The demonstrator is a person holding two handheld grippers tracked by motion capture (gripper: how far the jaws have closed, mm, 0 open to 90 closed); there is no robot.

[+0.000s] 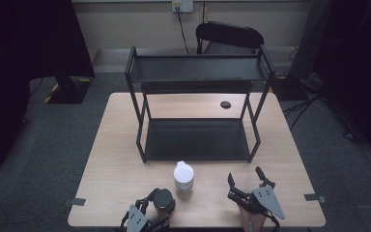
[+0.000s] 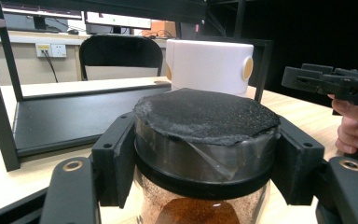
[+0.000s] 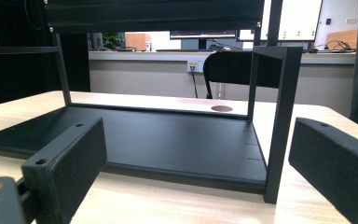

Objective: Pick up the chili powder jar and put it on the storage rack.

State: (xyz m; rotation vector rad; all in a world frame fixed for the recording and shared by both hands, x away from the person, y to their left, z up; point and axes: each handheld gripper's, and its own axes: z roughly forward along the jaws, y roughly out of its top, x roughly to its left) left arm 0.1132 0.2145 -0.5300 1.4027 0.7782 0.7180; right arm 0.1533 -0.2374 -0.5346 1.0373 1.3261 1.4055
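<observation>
Glass under a black lid is what I have in my left gripper (image 2: 205,186): a round clear glass jar with a wide black lid (image 2: 207,116), its jaws closed snugly on the lid's rim from either side, pads pressing the dark band just below the top. The jar sits on the pale wooden table (image 1: 106,159) near its front edge, just left of the white-capped cylindrical container (image 1: 183,180), which I take as my landmark. Inside the jar I can see a brown granular powder clinging to the glass and heaped low down; how full it is I cannot tell. I judge it fairly heavy for its size, rigid and breakable, with smooth walls that would slip, so the lid's band is the sound place to hold, provided the lid is screwed tight; otherwise the body could drop away on lifting. A film or torn seal seems to wrinkle under the lid's edge, which may make the grip less sure. The white-capped container is closed and its contents are hidden. Beyond it stands the black two-tier metal shelf rack (image 1: 198,140), both tiers bare. My right gripper (image 1: 245,177) rests to the right of the white-capped container, jaws spread wide with nothing between them.
</observation>
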